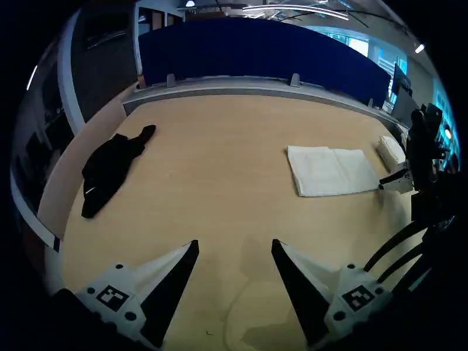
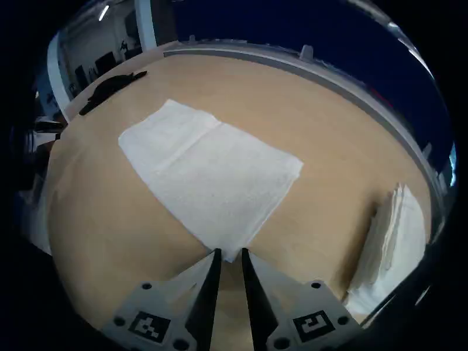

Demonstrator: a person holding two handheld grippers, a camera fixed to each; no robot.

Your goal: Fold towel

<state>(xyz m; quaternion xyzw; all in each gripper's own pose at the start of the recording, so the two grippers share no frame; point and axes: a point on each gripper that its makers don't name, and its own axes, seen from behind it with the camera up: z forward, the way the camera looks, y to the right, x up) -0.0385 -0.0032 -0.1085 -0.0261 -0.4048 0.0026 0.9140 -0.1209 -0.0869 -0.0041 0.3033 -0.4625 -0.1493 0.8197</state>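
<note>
Towel (image 2: 210, 175) lies flat on the wooden table (image 1: 222, 146), already looks doubled over, a crease running along it. The right gripper (image 2: 231, 251) sits at the towel's near corner, likely to take that corner for the next fold. Its fingers are almost together with the corner tip between them; can't tell if both actually press on the cloth. The left gripper (image 1: 234, 241) hangs over bare table well apart from the towel, fingers wide apart and holding nothing, probably waiting for its own corner. The right gripper view gives the corner contact and the stack of folded towels (image 2: 392, 240) close beside. The left gripper view gives the wider layout: black garment (image 1: 111, 169) far to one side, blue partition (image 1: 251, 50) behind.
</note>
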